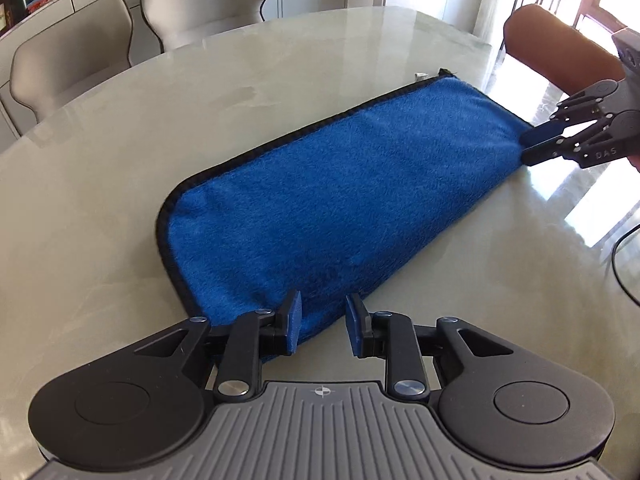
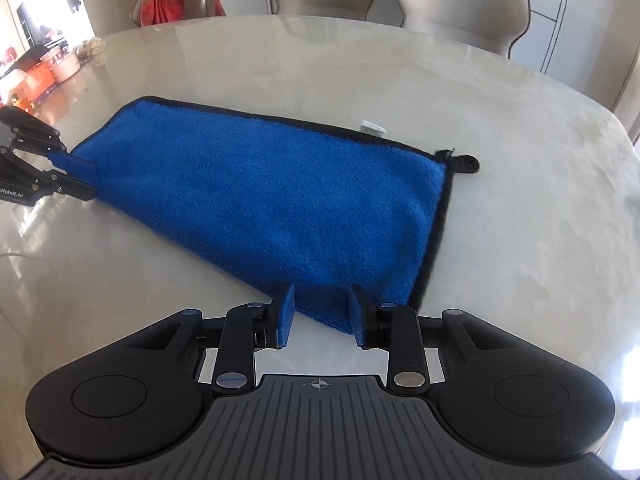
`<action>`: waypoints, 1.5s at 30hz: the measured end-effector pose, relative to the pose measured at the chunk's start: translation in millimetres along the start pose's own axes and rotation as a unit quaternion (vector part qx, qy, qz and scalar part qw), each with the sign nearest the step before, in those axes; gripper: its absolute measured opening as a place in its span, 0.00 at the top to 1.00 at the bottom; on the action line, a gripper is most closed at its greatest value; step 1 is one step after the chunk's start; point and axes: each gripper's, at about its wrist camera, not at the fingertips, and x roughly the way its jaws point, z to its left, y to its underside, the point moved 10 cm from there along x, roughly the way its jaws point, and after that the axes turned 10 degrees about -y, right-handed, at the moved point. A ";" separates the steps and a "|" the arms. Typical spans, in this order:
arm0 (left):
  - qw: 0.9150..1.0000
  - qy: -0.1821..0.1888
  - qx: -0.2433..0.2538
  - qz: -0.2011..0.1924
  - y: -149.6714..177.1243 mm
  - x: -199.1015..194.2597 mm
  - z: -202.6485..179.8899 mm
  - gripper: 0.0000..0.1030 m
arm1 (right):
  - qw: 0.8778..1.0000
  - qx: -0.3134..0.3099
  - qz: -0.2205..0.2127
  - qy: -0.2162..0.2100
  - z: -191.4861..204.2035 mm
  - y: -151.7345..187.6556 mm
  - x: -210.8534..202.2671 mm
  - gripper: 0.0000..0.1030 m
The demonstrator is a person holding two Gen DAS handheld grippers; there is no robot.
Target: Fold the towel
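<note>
A blue towel (image 1: 320, 200) with black trim lies flat on the table, folded into a long strip; it also shows in the right wrist view (image 2: 272, 196). My left gripper (image 1: 320, 324) is open, its jaws straddling the near corner of the towel. My right gripper (image 2: 320, 316) is open, its jaws either side of the other folded-edge corner. Each gripper also shows in the other's view: the right one (image 1: 532, 146) at the towel's far corner, the left one (image 2: 80, 180) likewise, both with a small gap between the jaws.
The pale marble table (image 1: 120, 140) is oval and glossy. Beige chairs (image 1: 68, 64) stand behind it; more chairs (image 2: 460, 4) show in the right wrist view. A white label (image 2: 373, 127) and a black loop (image 2: 466, 165) stick out from the towel's far edge. A cable (image 1: 620, 264) lies at the right.
</note>
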 end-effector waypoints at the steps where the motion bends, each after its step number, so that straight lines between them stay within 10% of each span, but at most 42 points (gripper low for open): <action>1: 1.000 -0.005 -0.016 0.000 0.8 -1.5 4.0 0.75 | 1.000 0.000 0.000 0.001 -0.1 0.1 0.6 0.71; 6: 0.991 -0.056 -0.124 -0.013 5.2 -14.1 29.8 0.61 | 1.000 -0.023 0.009 0.013 6.9 -0.4 4.9 0.61; 11: 0.960 -0.048 -0.277 -0.008 20.7 -19.2 56.9 0.48 | 0.999 -0.038 0.013 0.017 13.7 0.2 6.3 0.56; 22: 0.912 -0.001 -0.409 0.030 31.2 -2.3 77.2 0.38 | 0.999 -0.039 0.015 0.017 13.7 0.5 6.3 0.56; 29: 0.911 0.011 -0.410 0.048 22.8 5.4 78.4 0.39 | 0.999 -0.039 0.014 0.018 14.8 0.6 6.8 0.56; 35: 0.915 0.010 -0.397 0.068 22.6 10.8 73.3 0.86 | 0.999 -0.038 0.014 0.018 14.3 0.5 6.8 0.56; 45: 0.918 0.051 -0.393 0.023 -15.6 -13.4 69.7 0.91 | 1.000 -0.024 0.008 0.009 11.3 -0.8 5.0 0.56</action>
